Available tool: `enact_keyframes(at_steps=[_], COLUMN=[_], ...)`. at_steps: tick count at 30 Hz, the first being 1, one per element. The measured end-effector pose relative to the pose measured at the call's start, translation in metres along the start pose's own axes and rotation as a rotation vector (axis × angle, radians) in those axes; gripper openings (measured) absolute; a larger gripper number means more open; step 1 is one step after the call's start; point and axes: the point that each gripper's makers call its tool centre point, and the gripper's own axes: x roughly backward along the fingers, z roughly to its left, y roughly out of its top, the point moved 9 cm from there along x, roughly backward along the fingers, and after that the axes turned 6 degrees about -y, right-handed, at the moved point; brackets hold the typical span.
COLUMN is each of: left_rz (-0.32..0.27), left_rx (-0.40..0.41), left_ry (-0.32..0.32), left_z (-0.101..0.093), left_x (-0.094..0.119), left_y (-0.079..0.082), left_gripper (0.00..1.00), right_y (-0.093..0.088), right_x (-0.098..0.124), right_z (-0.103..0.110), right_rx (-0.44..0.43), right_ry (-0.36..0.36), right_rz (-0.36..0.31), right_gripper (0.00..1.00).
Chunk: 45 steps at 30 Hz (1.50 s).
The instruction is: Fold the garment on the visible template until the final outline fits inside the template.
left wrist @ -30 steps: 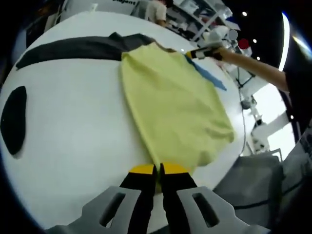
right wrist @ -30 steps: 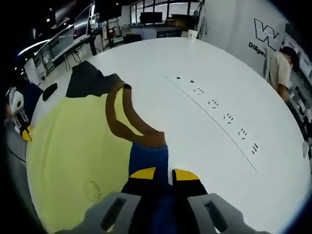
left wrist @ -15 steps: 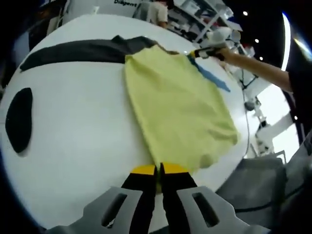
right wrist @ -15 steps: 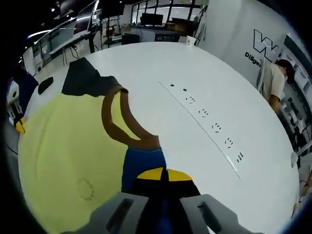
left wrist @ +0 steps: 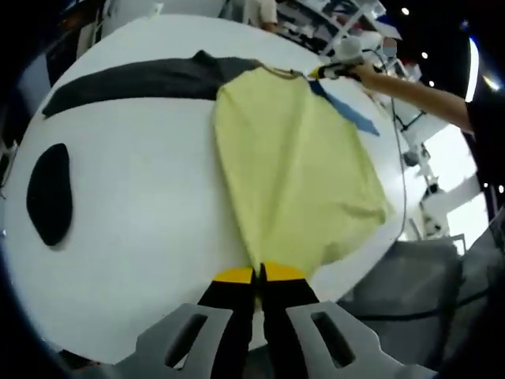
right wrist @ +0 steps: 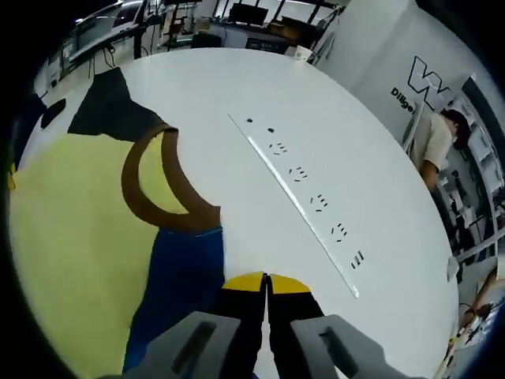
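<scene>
Garment (left wrist: pixel 296 170) hem pinched in left gripper (left wrist: pixel 259 275) — stretches ahead.

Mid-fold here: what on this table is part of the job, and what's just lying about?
Job:
- yellow garment
- dark template strip
- left gripper, shut on the hem
- right gripper, shut at the blue sleeve

Bystanders:
- black oval patch
- marked scale line

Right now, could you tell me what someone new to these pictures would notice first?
The large yellow garment spread across the white table draws the eye first, with the left gripper closed on its near edge. At its far end the brown collar and blue sleeve stand out, beside the shut right gripper. Dark template shapes lie beyond the garment.
</scene>
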Motion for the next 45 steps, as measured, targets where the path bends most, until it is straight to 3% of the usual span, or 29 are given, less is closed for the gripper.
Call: enact_keyframes(at_steps=[2, 3, 4, 5, 6, 12, 14, 16, 19, 22, 23, 28, 29, 31, 34, 36, 38, 41, 43, 45], left_rz=[-0.044, -0.082, -0.096, -0.093, -0.085, -0.076, -0.046, -0.035, -0.037, -0.057, -0.088, -0.245, -0.248, -0.270, -0.253, -0.286, -0.267, -0.180, -0.138, -0.129], left_rx=[0.075, 0.144, 0.160, 0.154, 0.125, 0.015, -0.027, -0.134, -0.169, -0.160, -0.149, -0.024, -0.025, -0.001, 0.004, -0.040, -0.030, -0.058, -0.067, -0.063], left_ry=[-0.060, -0.101, -0.110, -0.108, -0.104, -0.107, -0.068, -0.053, -0.041, 0.020, 0.060, 0.099, 0.106, 0.086, 0.027, -0.012, -0.048, -0.104, -0.140, -0.160], left_z=[-0.002, -0.005, -0.004, -0.002, -0.001, -0.003, -0.002, -0.002, 0.001, 0.011, 0.018, 0.039, 0.043, 0.045, 0.037, 0.028, 0.024, 0.010, 0.012, 0.004], left_x=[-0.001, -0.001, -0.002, -0.001, -0.005, -0.005, 0.000, 0.010, 0.023, 0.032, 0.037, 0.045, 0.047, 0.048, 0.042, 0.039, 0.035, 0.021, 0.012, 0.004], left_y=[-0.004, -0.005, -0.005, -0.006, -0.009, -0.005, -0.003, 0.004, 0.011, 0.018, 0.023, 0.042, 0.045, 0.045, 0.036, 0.034, 0.029, 0.010, 0.001, -0.004], left_gripper=[0.00, 0.00, 0.00, 0.00, 0.00, 0.02, 0.05, 0.06, 0.06, 0.00, 0.00, 0.00, 0.00, 0.00, 0.04, 0.24, 0.41, 0.38, 0.36, 0.34], right_y=[-0.001, -0.003, -0.005, -0.006, -0.005, -0.008, -0.008, -0.012, -0.013, -0.014, -0.015, -0.020, -0.020, -0.025, -0.033, -0.038, -0.043, -0.051, -0.054, -0.057], right_x=[-0.006, -0.005, -0.006, -0.006, -0.003, 0.014, 0.018, 0.016, 0.024, 0.038, 0.040, 0.055, 0.059, 0.086, 0.103, 0.115, 0.121, 0.135, 0.151, 0.156], right_z=[-0.006, -0.009, -0.008, -0.008, 0.001, 0.012, 0.013, 0.013, 0.018, 0.015, 0.016, 0.023, 0.026, 0.037, 0.045, 0.051, 0.050, 0.057, 0.067, 0.067], right_rx=[-0.059, -0.026, -0.017, -0.019, -0.057, -0.031, -0.037, -0.044, -0.136, -0.168, -0.170, -0.196, -0.220, -0.253, -0.262, -0.286, -0.301, -0.287, -0.286, -0.284], right_ry=[0.042, 0.033, 0.045, 0.048, 0.099, 0.098, 0.098, 0.100, 0.136, 0.132, 0.134, 0.156, 0.162, 0.162, 0.167, 0.175, 0.176, 0.175, 0.176, 0.170], right_rz=[-0.034, -0.022, -0.026, -0.035, -0.057, -0.069, -0.073, -0.076, -0.126, -0.158, -0.161, -0.182, -0.197, -0.236, -0.244, -0.242, -0.256, -0.257, -0.257, -0.257], right_gripper=[0.00, 0.00, 0.00, 0.00, 0.00, 0.00, 0.00, 0.00, 0.00, 0.00, 0.00, 0.02, 0.06, 0.13, 0.17, 0.18, 0.18, 0.18, 0.18, 0.18])
